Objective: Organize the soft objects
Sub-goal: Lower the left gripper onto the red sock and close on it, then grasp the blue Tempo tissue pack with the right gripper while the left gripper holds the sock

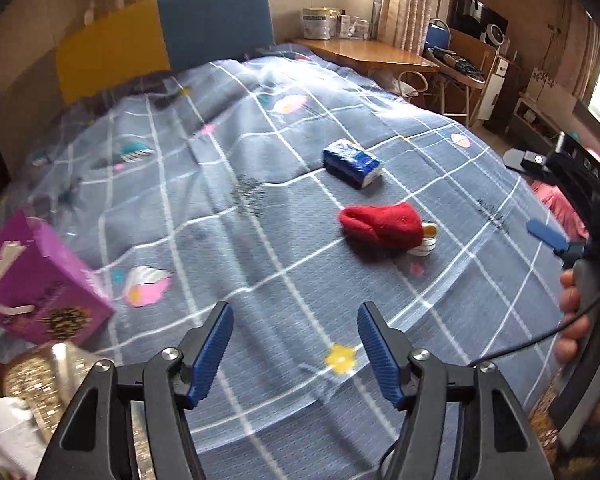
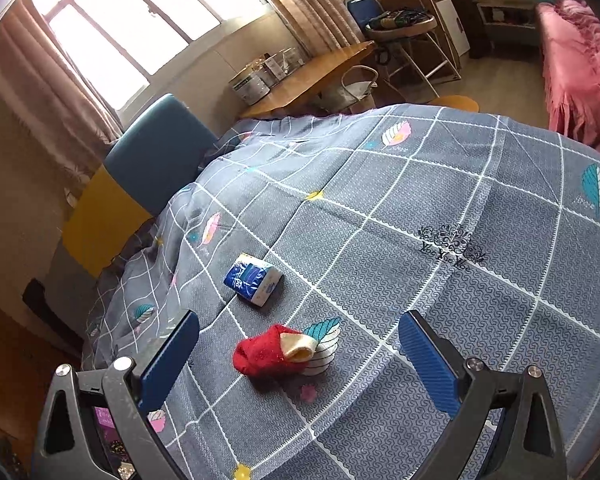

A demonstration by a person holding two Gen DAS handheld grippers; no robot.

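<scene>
Both empty, the left gripper (image 1: 296,346) and right gripper (image 2: 300,360) gape wide; straddle the red sock (image 2: 266,354) squarely (bed (image 2: 420,280) gives).

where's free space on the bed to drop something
Open quilt lies between the purple box and red sock, and right of the sock. Crowded only where the sock and blue tissue pack lie.

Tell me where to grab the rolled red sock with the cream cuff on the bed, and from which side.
Grip the rolled red sock across its thick red middle, coming from above with the open right gripper, which already frames it. It lies flat and alone on the grey checked bedspread, cream cuff at one end; the blue tissue pack sits well apart.
</scene>
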